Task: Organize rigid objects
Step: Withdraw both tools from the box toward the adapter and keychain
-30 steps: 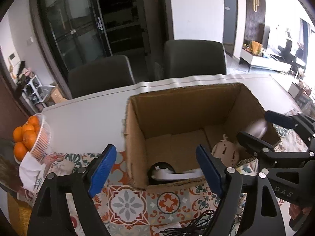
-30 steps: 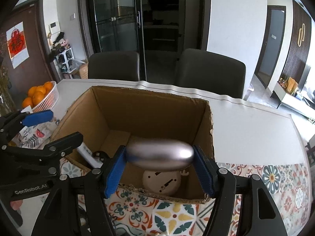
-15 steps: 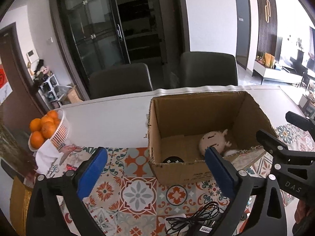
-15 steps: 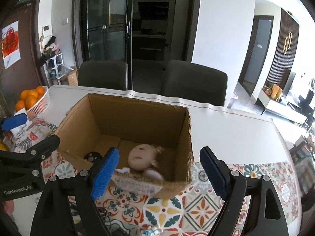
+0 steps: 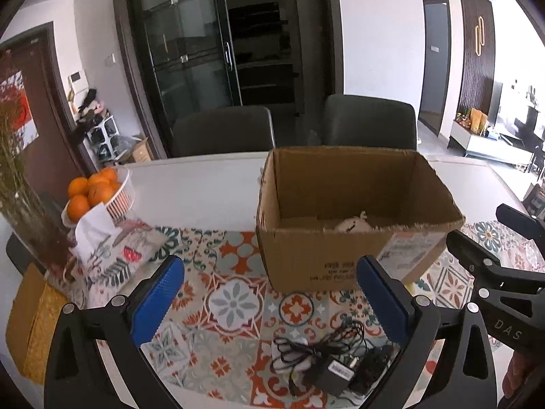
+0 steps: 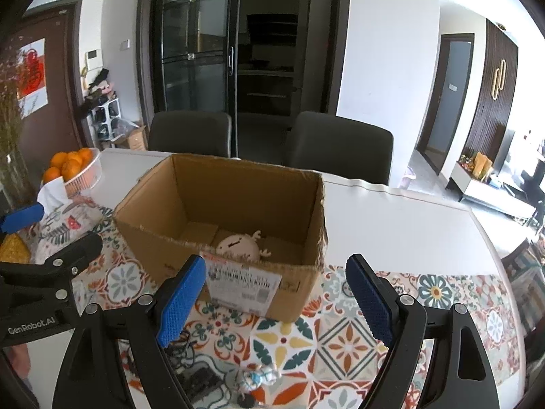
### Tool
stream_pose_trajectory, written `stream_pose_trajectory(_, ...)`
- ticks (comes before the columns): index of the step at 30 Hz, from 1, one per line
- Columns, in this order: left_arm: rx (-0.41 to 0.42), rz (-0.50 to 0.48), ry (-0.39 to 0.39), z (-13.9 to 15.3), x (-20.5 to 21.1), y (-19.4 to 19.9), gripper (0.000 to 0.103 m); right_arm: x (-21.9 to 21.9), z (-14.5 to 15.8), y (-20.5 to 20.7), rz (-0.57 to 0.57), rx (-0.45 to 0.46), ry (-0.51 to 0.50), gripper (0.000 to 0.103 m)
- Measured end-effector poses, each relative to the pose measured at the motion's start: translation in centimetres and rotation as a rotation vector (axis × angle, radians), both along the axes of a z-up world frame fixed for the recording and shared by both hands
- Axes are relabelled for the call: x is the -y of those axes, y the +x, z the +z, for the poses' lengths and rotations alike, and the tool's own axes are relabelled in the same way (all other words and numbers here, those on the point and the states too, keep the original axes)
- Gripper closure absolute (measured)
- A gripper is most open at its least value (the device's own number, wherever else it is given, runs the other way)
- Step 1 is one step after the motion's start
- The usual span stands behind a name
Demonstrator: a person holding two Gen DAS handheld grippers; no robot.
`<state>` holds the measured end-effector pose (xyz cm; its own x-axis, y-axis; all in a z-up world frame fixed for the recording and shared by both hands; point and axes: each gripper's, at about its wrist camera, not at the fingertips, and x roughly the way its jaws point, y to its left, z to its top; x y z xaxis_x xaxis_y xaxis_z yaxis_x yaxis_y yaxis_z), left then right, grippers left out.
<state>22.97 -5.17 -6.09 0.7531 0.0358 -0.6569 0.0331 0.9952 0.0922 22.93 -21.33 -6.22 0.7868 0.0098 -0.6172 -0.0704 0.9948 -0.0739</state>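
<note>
An open cardboard box [image 5: 344, 259] stands on the patterned table mat; it also shows in the right wrist view [image 6: 163, 255]. A round beige toy [image 6: 240, 248] lies inside it, its top just visible in the left wrist view [image 5: 352, 226]. A black power adapter with tangled cable [image 5: 332, 366] lies on the mat in front of the box, under my left gripper [image 5: 269, 301]. My left gripper is open and empty. My right gripper [image 6: 272, 298] is open and empty, held back from the box's front. A small white-blue figure [image 6: 259, 376] lies below it.
A white basket of oranges [image 5: 102, 192] and a patterned cloth bag [image 5: 112, 252] sit at the left. A vase of dried stems [image 5: 17, 184] stands at the far left. Two dark chairs [image 5: 224, 131] stand behind the white table [image 5: 197, 194].
My right gripper let go of the grey oval object into the box and opened. Both grippers have pulled back and up from the box.
</note>
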Motion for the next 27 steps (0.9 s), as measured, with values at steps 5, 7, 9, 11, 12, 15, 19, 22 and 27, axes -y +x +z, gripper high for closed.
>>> stream_pose_trajectory(5, -0.033, 0.036, -0.014, -1.2, 0.1, -1.6, 0.000, 0.5, -1.2, -1.2, 0.020, -0.018, 0.014, 0.019)
stream_pose_trajectory(7, -0.050, 0.044, -0.026, -1.8, 0.1, -2.2, 0.000, 0.5, -1.7, -1.7, 0.033, -0.028, 0.023, 0.019)
stream_pose_trajectory(9, -0.064, 0.053, -0.018, -2.4, 0.3, -2.7, 0.000, 0.4, -2.1, -2.0, 0.046, -0.038, 0.025, 0.019)
stream_pose_trajectory(11, -0.075, 0.060, -0.011, -2.9, 0.5, -3.2, 0.000, 0.5, -2.7, -2.4, 0.055, -0.048, 0.020, 0.019)
stream_pose_trajectory(12, -0.084, 0.062, -0.009, -3.2, 0.6, -3.5, 0.000, 0.5, -2.9, -2.6, 0.060, -0.053, 0.018, 0.019)
stream_pose_trajectory(15, -0.094, 0.081, -0.006, -4.0, 0.9, -4.4, 0.000, 0.7, -3.8, -3.2, 0.075, -0.071, 0.018, 0.019)
stream_pose_trajectory(19, -0.107, 0.104, -0.013, -4.8, 1.3, -5.4, 0.000, 1.3, -5.3, -3.7, 0.093, -0.105, 0.041, 0.019)
stream_pose_trajectory(22, -0.126, 0.117, -0.018, -5.6, 1.6, -5.9, 0.000, 1.5, -6.5, -4.0, 0.114, -0.137, 0.052, 0.019)
stream_pose_trajectory(27, -0.153, 0.131, -0.020, -7.3, 2.0, -6.5, 0.000, 1.7, -8.2, -4.1, 0.149, -0.172, 0.049, 0.019)
